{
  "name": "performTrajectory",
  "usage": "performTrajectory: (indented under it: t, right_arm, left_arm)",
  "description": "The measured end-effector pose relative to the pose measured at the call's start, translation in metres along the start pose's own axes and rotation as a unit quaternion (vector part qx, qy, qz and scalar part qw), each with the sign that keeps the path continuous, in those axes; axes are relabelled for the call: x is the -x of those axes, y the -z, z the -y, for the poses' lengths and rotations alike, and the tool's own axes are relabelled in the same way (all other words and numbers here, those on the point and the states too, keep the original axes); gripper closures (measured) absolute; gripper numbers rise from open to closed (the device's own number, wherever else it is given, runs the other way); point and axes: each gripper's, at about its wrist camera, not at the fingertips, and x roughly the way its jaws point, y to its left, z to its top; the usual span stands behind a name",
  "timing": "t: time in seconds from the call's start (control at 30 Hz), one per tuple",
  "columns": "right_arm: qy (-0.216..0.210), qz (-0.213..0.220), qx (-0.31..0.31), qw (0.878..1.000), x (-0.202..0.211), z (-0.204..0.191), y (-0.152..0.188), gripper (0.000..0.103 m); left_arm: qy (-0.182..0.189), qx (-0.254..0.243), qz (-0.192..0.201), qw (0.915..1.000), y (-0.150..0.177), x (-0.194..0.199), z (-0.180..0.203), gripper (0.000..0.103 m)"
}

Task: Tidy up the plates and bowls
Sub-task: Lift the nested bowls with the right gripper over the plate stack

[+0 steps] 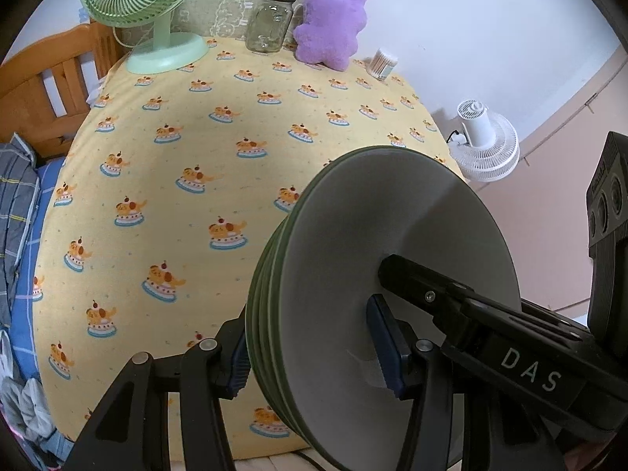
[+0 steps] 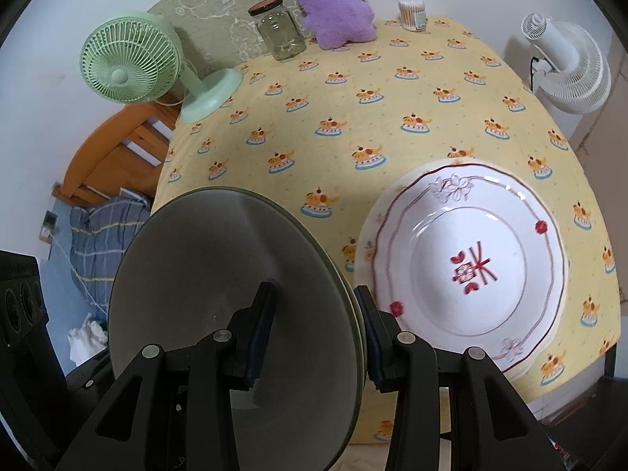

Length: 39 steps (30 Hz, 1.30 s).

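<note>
While the left wrist view looks across a table (image 1: 165,180) covered in yellow cake-print cloth, the left gripper (image 1: 310,357) is clamped on the rim of a stack of green-edged plates (image 1: 353,235), held on edge above the table's near edge. The right gripper (image 1: 396,271) reaches in from the right, one finger lying across the pale face of the stack. At the far side stand a green fan (image 1: 149,4), a glass jar (image 1: 271,23) and a purple plush toy (image 1: 329,23).

From the right wrist view, the right gripper (image 2: 312,333) is closed on the same stack (image 2: 219,274), a blue pad on each side. Just to the right, white floral plates (image 2: 467,263) lie flat, stacked on the cloth.
</note>
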Motion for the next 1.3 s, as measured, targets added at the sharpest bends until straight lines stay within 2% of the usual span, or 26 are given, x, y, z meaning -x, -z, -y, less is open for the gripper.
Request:
performTrajectory:
  t: [0.6,1.0,1.3]
  right_arm:
    - [-0.023,-0.014,0.032,0.999,0.019,0.064,-0.026,0.058]
    - [-0.014,-0.032,0.052,0.998,0.021,0.109,-0.036,0.058]
    - [-0.002,-0.059,0.054,0.997,0.009,0.137,-0.039,0.058]
  left_arm:
    - [-0.024,0.031,0.012,0.9992,-0.006,-0.02,0.068,0.05]
    - [-0.017,0.062,0.009,0.9979,-0.004,-0.047,0.105,0.05]
    - [-0.007,0.087,-0.016,0.996,0.0,-0.076,0.118,0.05]
